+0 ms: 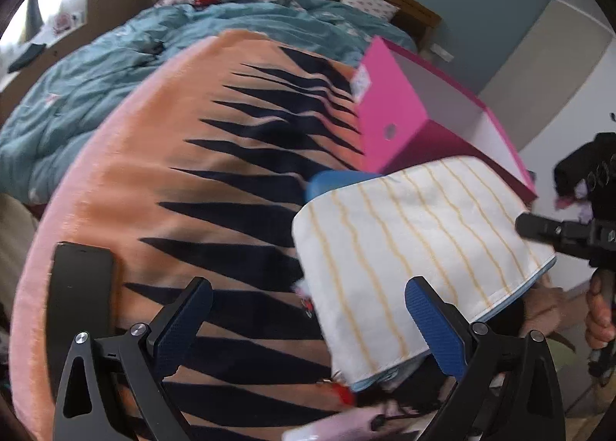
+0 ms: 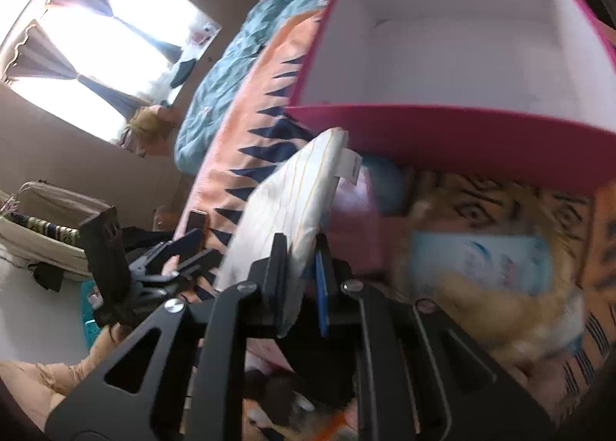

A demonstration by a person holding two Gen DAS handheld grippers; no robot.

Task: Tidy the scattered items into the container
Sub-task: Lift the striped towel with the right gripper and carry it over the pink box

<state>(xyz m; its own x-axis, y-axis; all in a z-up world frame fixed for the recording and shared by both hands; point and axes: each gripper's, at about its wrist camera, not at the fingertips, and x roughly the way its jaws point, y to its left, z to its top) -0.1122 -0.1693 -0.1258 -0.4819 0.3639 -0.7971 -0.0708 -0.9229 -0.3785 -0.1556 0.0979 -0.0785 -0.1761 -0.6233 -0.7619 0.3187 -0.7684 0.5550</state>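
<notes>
A pink box (image 1: 389,113) with a white inside (image 2: 442,44) stands on an orange blanket with dark triangles (image 1: 184,179). My right gripper (image 2: 302,275) is shut on a white pouch with thin yellow stripes (image 2: 292,202) and holds it in the air just short of the box's near wall. The same pouch (image 1: 408,260) hangs in front of my left gripper (image 1: 308,321), which is open and empty above the blanket. A blue-and-white packet (image 2: 481,260) lies on the tiger print of the blanket. A black flat device (image 1: 81,294) lies at the blanket's left edge.
A blue object (image 1: 331,181) lies beside the box. A pink item (image 1: 331,431) lies at the lower edge with a small red thing (image 1: 340,391) near it. A teal quilt (image 1: 115,83) covers the bed behind. A window (image 2: 96,44) is at the left.
</notes>
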